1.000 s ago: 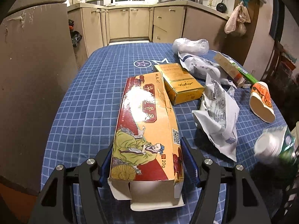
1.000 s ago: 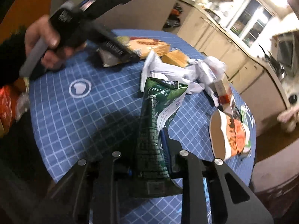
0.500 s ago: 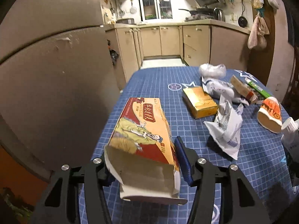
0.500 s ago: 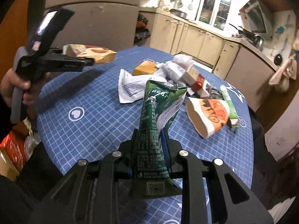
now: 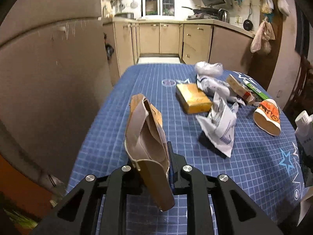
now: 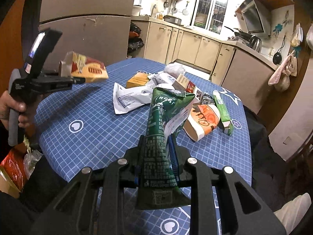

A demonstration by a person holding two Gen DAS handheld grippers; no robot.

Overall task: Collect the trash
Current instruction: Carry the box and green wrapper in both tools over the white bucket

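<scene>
Cardboard, a long printed carton [image 5: 146,135], is squashed flat in the left claw [image 5: 151,168], whose jaws have just closed on it above the counter [image 5: 137,90]. Right claw [image 6: 156,156] clamps a green pouch [image 6: 164,121], both lifted, probably for binning.

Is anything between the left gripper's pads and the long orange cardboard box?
Nothing visible: the left gripper is shut directly on the long orange cardboard box, squashing it, clear above the blue checked tablecloth.
</scene>
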